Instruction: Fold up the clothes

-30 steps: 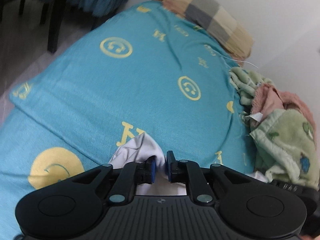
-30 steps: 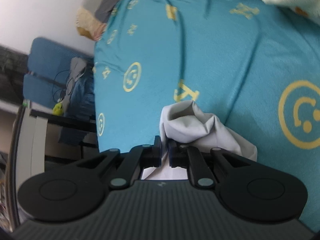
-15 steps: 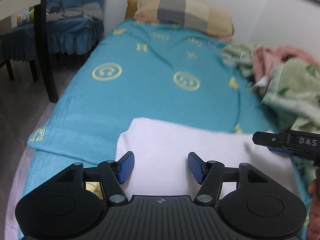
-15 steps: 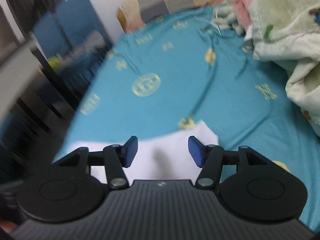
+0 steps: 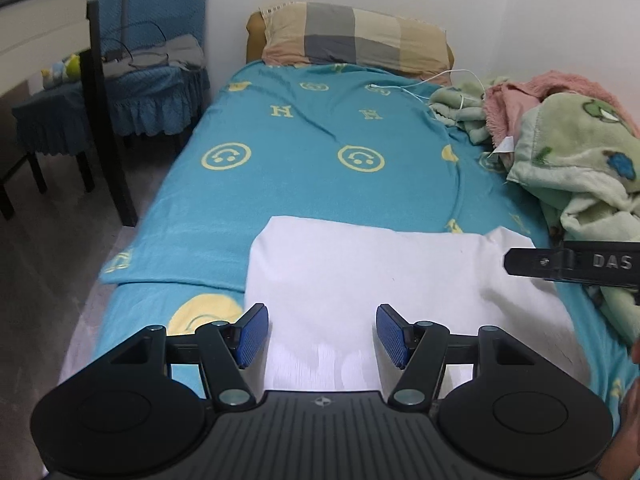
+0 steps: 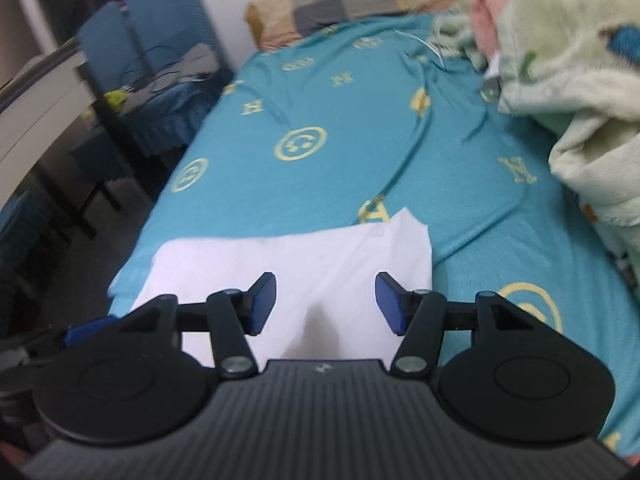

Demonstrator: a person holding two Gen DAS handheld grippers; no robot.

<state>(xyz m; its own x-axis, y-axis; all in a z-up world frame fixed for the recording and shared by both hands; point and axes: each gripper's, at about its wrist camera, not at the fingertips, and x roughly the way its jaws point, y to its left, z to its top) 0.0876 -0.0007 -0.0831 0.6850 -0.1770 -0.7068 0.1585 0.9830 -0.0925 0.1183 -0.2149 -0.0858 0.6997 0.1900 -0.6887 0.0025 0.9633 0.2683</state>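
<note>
A white garment (image 5: 372, 276) lies folded flat on the near end of the blue bed (image 5: 304, 184); it also shows in the right wrist view (image 6: 304, 260). My left gripper (image 5: 319, 334) is open and empty, held above the garment's near left part. My right gripper (image 6: 325, 304) is open and empty above the garment's near edge. One black finger of the right gripper (image 5: 568, 264) reaches in from the right in the left wrist view, over the garment's right corner.
A pile of green and pink blankets (image 5: 568, 152) lies along the bed's right side. A checked pillow (image 5: 356, 38) lies at the head by the wall. A blue-covered chair (image 5: 132, 80) and a dark table leg (image 5: 108, 120) stand left of the bed.
Both grippers let go of the white garment, opened and drew back and up. The garment went from a held bunch to lying flat on the bed.
</note>
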